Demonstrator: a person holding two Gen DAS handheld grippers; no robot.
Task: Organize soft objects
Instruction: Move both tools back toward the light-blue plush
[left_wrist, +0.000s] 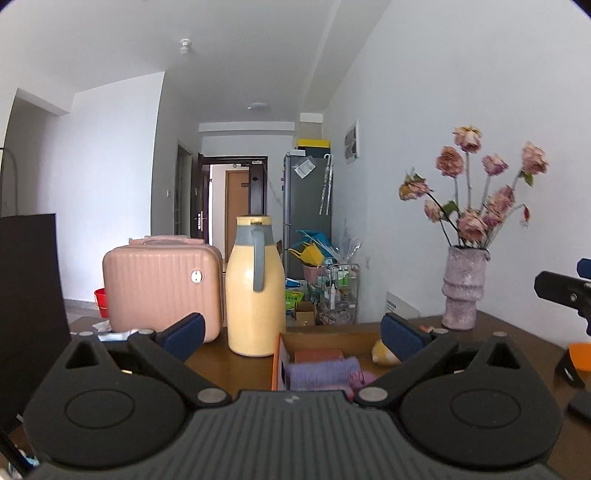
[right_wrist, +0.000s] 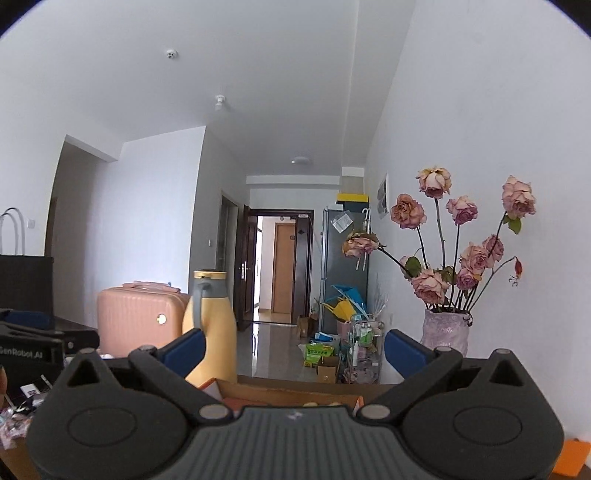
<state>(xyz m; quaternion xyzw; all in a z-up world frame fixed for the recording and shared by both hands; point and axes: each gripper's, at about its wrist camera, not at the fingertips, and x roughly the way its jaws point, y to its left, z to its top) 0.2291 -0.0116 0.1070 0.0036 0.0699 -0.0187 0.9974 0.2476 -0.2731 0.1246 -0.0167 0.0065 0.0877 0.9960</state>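
Observation:
A cardboard box (left_wrist: 277, 363) with an orange rim sits on the brown table just below my left gripper (left_wrist: 293, 334). It holds a rolled purple cloth (left_wrist: 321, 371), a pink cloth (left_wrist: 365, 378), an orange-brown piece (left_wrist: 317, 355) and a yellowish soft item (left_wrist: 382, 355). The left gripper is open, level, with nothing between its blue pads (left_wrist: 184, 332). My right gripper (right_wrist: 294, 350) is also open and empty, held above the same box (right_wrist: 288, 397), whose contents are mostly hidden by the gripper body. The right gripper's tip (left_wrist: 565, 291) shows at the left wrist view's right edge.
Behind the box stand a yellow jug (left_wrist: 255, 291), a pink hard case (left_wrist: 162, 284) and a vase of dried roses (left_wrist: 463, 288). A black bag (left_wrist: 29, 295) is at the left. Small clutter (right_wrist: 18, 424) lies at the table's left. Beyond is a hallway with a fridge (left_wrist: 306, 195).

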